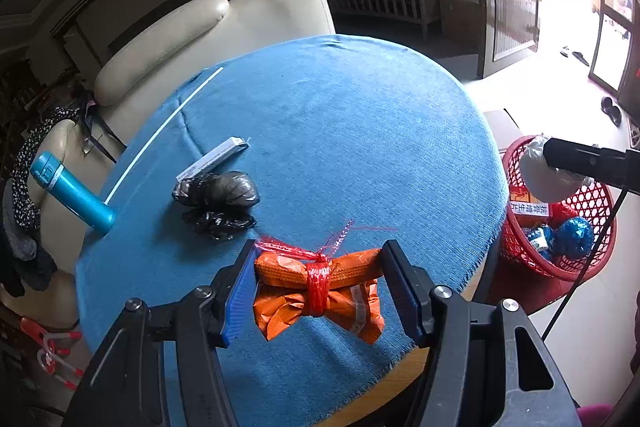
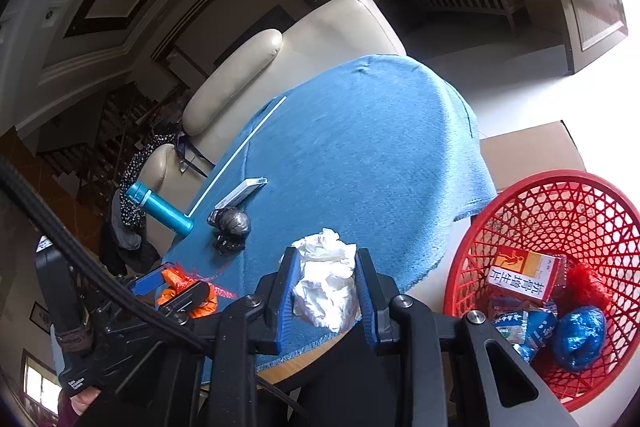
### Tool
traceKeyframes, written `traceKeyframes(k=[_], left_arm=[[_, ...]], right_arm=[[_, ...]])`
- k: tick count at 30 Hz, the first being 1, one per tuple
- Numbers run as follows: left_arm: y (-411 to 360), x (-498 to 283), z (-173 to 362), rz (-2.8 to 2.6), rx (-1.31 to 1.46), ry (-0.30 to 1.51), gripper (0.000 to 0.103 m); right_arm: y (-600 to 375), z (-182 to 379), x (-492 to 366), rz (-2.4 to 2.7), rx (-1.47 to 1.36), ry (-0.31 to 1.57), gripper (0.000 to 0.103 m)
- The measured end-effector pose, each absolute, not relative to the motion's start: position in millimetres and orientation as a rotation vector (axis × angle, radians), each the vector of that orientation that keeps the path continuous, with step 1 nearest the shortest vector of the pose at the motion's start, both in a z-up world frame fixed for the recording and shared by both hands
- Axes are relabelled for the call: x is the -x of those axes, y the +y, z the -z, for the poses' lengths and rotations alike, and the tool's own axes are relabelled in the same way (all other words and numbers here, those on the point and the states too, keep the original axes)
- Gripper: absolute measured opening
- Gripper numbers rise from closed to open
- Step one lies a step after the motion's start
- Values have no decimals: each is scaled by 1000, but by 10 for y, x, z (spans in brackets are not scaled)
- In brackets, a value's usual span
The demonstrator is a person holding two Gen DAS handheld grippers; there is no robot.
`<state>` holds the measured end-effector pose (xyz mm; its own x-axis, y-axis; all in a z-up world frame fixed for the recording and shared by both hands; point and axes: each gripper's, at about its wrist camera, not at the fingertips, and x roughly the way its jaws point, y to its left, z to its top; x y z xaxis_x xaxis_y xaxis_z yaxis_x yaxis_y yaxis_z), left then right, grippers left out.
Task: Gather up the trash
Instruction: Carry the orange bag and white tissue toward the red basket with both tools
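Note:
My left gripper (image 1: pixel 320 279) is shut on an orange wrapper bundle (image 1: pixel 320 295) tied with red string, at the near edge of the blue-clothed round table (image 1: pixel 340 127). It also shows in the right wrist view (image 2: pixel 188 291). My right gripper (image 2: pixel 326 287) is shut on a crumpled white tissue (image 2: pixel 326 283), held off the table's right edge near the red basket (image 2: pixel 560 203). The tissue also shows above the basket in the left wrist view (image 1: pixel 548 175). A black crumpled bag (image 1: pixel 218 195) and a white flat box (image 1: pixel 212 159) lie on the table's left part.
The red basket (image 1: pixel 592 203) on the floor at right holds a printed carton (image 2: pixel 524 275) and blue wrappers (image 2: pixel 580 339). A blue bottle (image 1: pixel 72 187) and a white stick (image 1: pixel 160 131) lie at the table's left edge. A cream armchair (image 1: pixel 224 27) stands behind.

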<state>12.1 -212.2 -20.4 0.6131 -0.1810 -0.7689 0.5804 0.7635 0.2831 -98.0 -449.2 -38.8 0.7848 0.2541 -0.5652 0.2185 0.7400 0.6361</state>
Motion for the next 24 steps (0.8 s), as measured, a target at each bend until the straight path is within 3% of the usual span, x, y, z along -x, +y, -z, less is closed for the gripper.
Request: traceKeyframes(k=[24], left_arm=[[-2352,-9,247,519,-597,797,63]], right_arm=[[-4743,484,1186,34,-800,685,30]])
